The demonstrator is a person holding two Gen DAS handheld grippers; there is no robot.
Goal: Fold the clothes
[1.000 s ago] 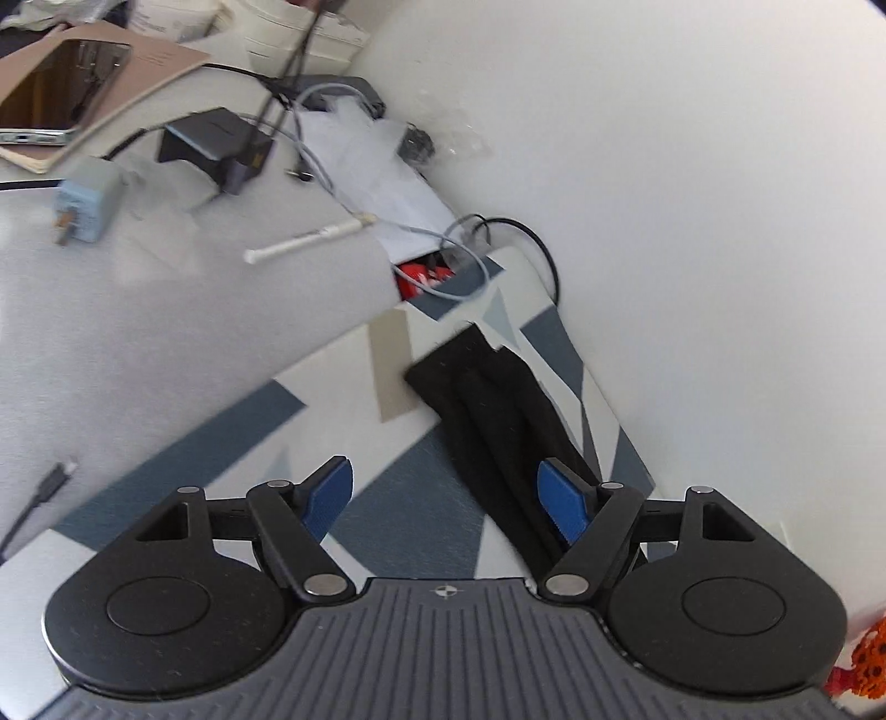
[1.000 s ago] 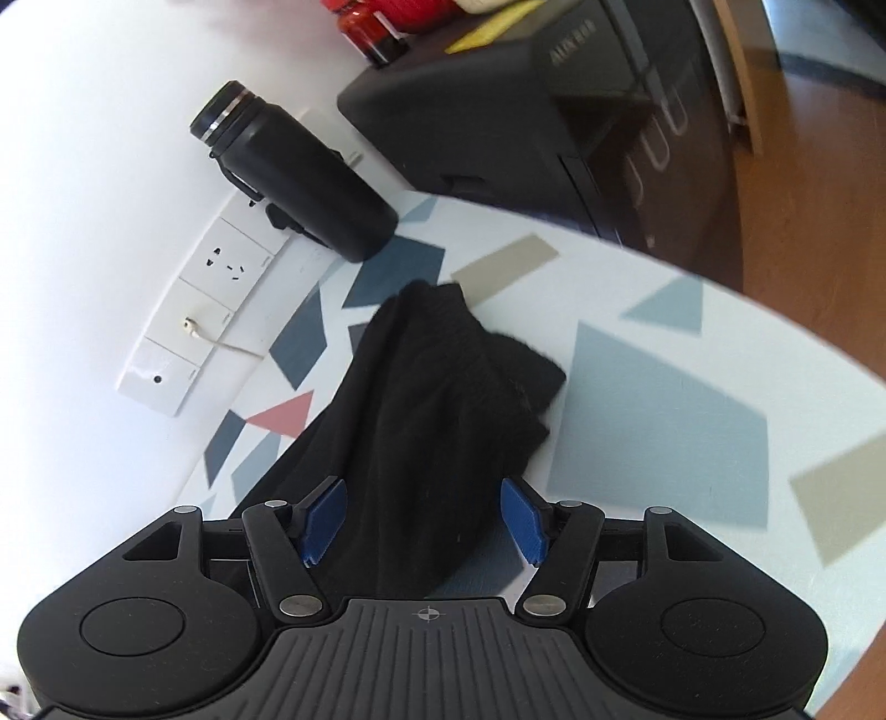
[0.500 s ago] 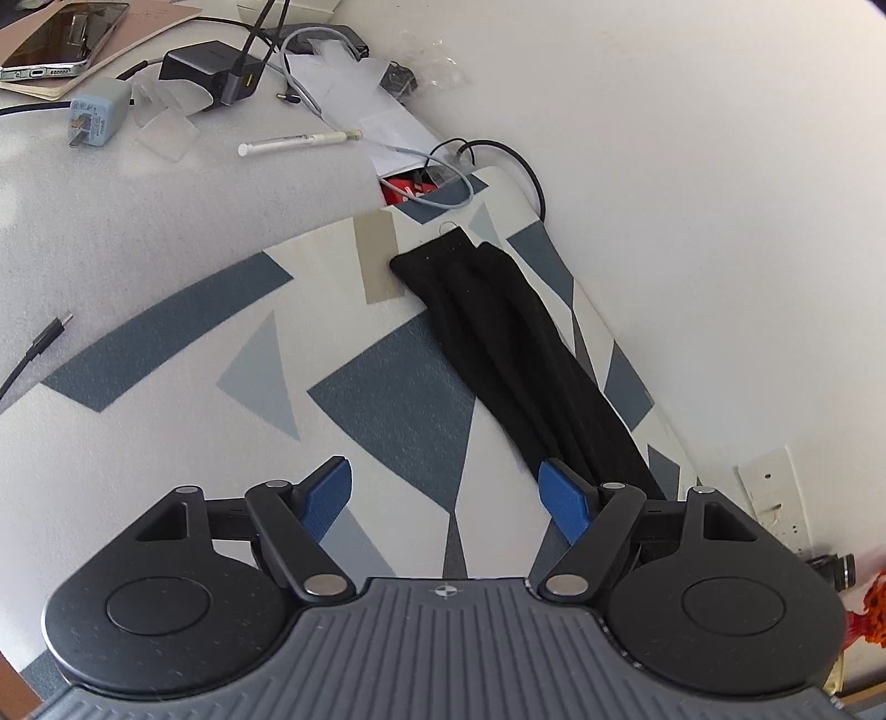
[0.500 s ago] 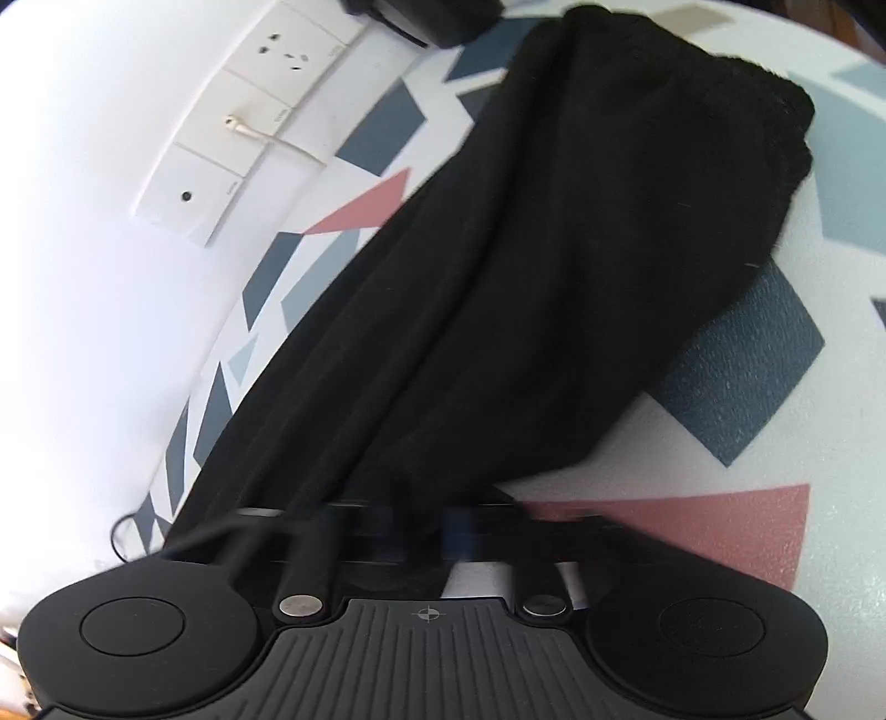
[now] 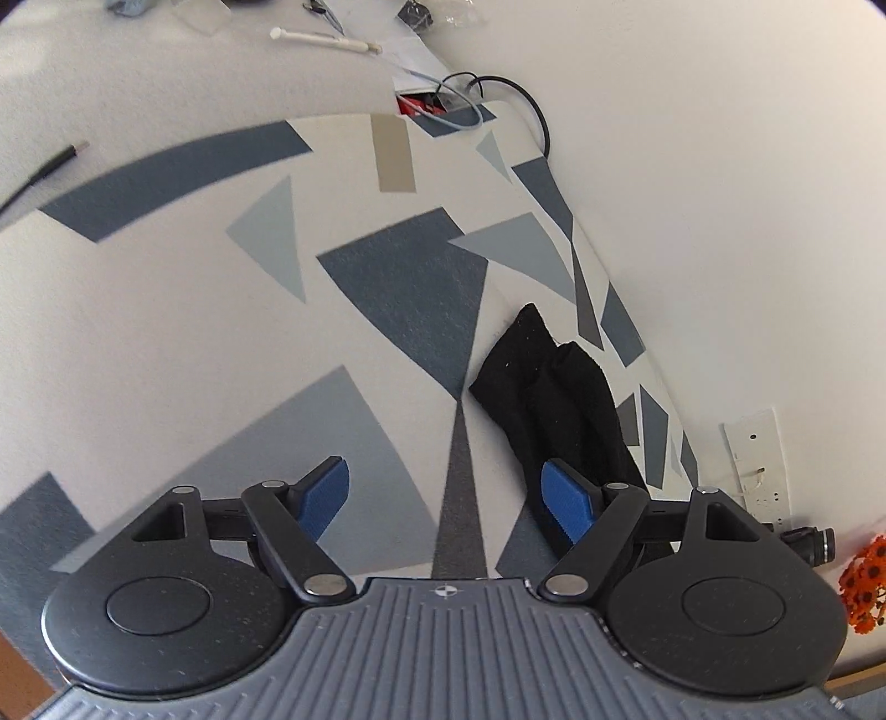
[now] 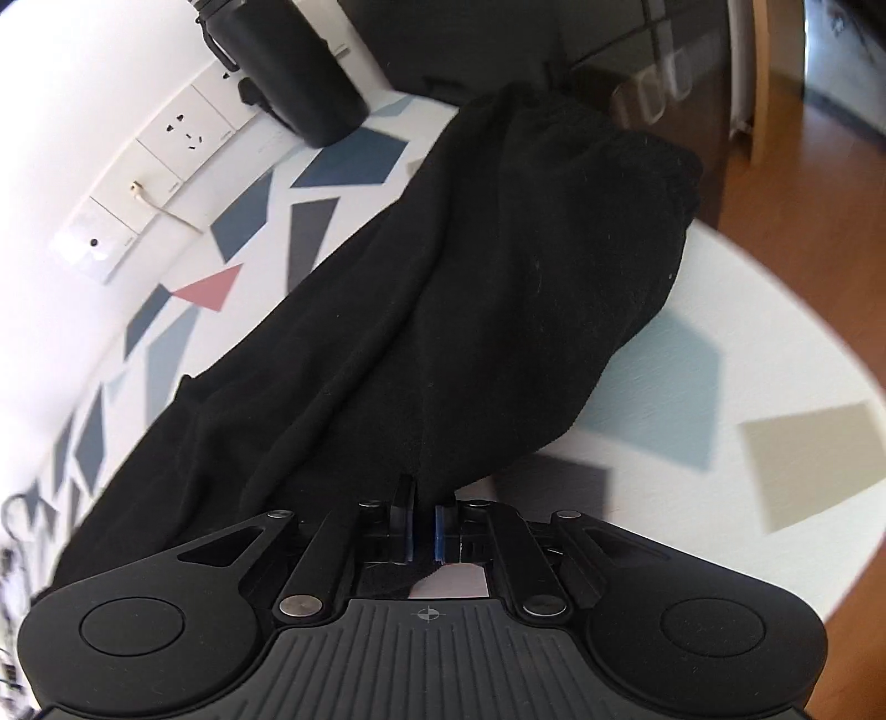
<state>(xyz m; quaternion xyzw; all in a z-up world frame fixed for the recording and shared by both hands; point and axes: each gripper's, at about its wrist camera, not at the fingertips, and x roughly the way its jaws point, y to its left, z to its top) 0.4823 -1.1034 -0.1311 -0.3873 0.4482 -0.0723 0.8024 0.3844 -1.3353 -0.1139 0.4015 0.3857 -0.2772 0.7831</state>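
A black garment [image 6: 498, 288] lies along the wall side of a table covered with a geometric-patterned cloth [image 5: 387, 288]. My right gripper [image 6: 423, 529] is shut on the near edge of the garment, which drapes away toward the bottle. In the left wrist view the garment's far end [image 5: 554, 399] lies bunched beside the wall. My left gripper [image 5: 446, 498] is open and empty above the cloth, its right blue pad [image 5: 565, 507] over the garment's edge.
A black bottle [image 6: 293, 61] and a black box [image 6: 470, 39] stand at the far end by wall sockets [image 6: 183, 127]. Cables [image 5: 498, 94], a pen [image 5: 326, 39] and clutter lie at the other end. The table edge [image 6: 803, 343] drops to wood floor on the right.
The right gripper closed on the garment and pulled it toward the bottle end. In the left view the garment's end slid nearer. The left gripper stayed open.
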